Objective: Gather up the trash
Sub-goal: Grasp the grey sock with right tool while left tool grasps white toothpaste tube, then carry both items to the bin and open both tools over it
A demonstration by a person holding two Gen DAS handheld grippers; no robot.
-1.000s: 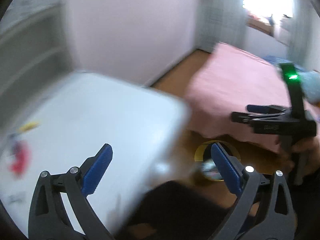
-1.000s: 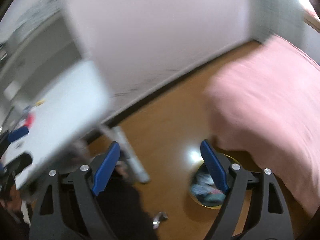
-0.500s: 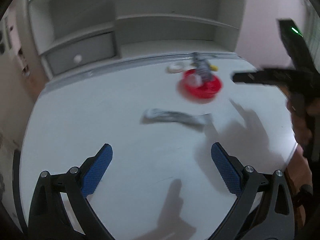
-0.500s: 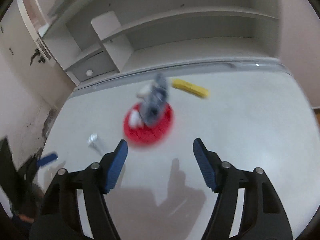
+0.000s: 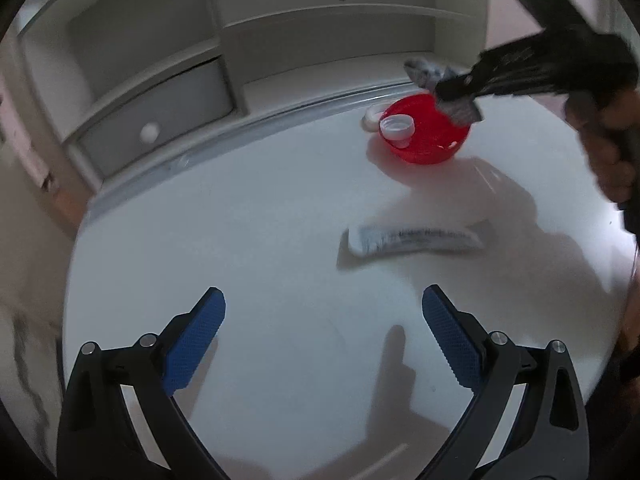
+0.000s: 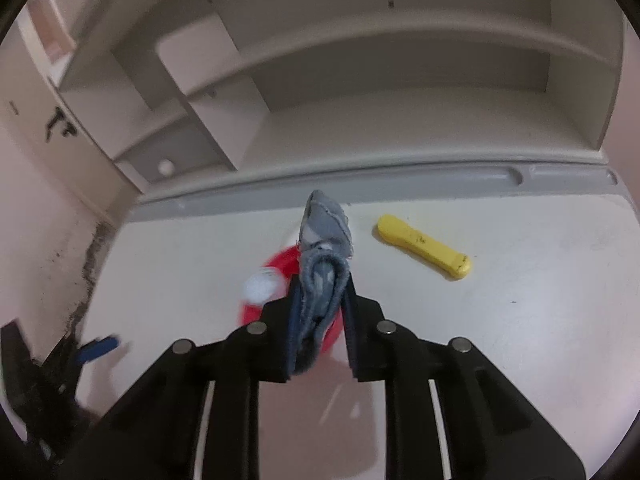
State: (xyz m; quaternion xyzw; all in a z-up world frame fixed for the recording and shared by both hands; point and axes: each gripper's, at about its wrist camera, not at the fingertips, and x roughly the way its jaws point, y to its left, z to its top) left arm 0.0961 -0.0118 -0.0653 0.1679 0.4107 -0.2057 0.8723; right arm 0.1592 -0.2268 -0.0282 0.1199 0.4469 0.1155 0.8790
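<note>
My right gripper (image 6: 322, 284) is shut on a grey-blue scrap of cloth (image 6: 326, 236) that stands up out of a red bowl (image 6: 282, 264). In the left wrist view the right gripper (image 5: 452, 90) pinches the cloth (image 5: 424, 70) over the red bowl (image 5: 428, 140), which also holds a white cap (image 5: 396, 126). A flattened silver wrapper (image 5: 412, 238) lies on the white table, a little ahead of my left gripper (image 5: 322, 312), which is open and empty above the table.
A yellow flat tool (image 6: 424, 246) lies on the table right of the bowl. A white ring (image 5: 372, 114) lies behind the bowl. A grey shelf unit (image 5: 240, 40) with a drawer (image 5: 160, 120) stands along the table's far edge.
Both cameras swung from the floor and bed to the table. My right gripper moved in to the red bowl and shut on the cloth. My left gripper moved closer to the wrapper.
</note>
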